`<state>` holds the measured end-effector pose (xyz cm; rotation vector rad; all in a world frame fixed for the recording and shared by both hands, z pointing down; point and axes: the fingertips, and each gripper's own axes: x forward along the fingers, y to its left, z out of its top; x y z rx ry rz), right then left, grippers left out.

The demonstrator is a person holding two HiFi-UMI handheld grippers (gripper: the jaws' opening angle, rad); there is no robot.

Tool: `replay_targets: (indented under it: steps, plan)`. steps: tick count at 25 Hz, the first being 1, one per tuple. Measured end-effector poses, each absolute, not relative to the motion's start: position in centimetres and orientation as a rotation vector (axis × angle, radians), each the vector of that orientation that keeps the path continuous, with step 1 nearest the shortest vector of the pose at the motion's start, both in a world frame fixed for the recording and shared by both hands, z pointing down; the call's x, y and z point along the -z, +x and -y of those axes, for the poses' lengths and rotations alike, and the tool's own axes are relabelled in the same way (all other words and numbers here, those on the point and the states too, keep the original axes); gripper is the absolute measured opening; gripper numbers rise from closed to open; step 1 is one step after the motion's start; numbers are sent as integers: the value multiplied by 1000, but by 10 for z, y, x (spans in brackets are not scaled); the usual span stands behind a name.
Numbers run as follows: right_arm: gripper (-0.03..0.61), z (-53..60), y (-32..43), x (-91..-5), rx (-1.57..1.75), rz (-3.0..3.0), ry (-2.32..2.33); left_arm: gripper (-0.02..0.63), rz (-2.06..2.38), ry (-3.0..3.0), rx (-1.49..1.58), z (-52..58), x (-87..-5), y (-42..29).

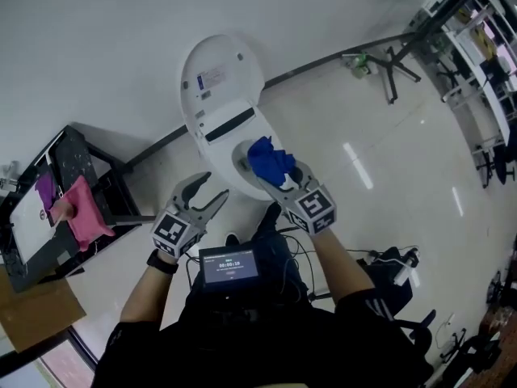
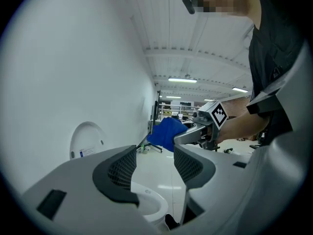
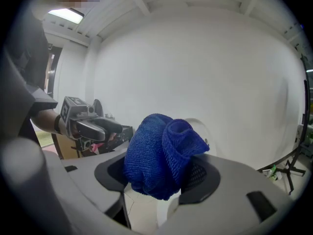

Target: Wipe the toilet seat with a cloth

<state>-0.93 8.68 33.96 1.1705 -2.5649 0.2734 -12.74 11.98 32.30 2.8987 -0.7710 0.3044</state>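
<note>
A white toilet (image 1: pixel 212 128) stands against the wall with its lid (image 1: pixel 218 75) raised and its seat (image 1: pixel 241 162) showing below. My right gripper (image 1: pixel 279 170) hangs over the bowl, shut on a bunched blue cloth (image 1: pixel 269 160) that fills its jaws (image 3: pixel 161 153). My left gripper (image 1: pixel 203 193) is open and holds nothing, just left of the bowl's front. In the left gripper view the seat rim (image 2: pixel 149 202) lies under the left gripper (image 2: pixel 155 166), and the blue cloth (image 2: pixel 167 132) shows beyond.
A black stand (image 1: pixel 60 208) with a pink cloth (image 1: pixel 82 211) sits at the left. A small screen (image 1: pixel 229 266) hangs on the person's chest. A tripod (image 1: pixel 393 67) and metal racks (image 1: pixel 477 47) stand at the far right on the glossy floor.
</note>
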Motion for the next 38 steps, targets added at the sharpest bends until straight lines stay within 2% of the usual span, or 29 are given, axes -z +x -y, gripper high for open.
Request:
replay_targets:
  steps: [9,17,38]
  plan:
    - [275,-163,-10,-277,-208,2592,1242,233,747,2933,-283,-162,-288,-141]
    - [270,-178,19,-245,-189,2647,1304,233,802,2933,-241,-177,-263,-136]
    - [270,-203,50,-241,-284,2718,1239,233,877,2955,-233,-196,-244,-106]
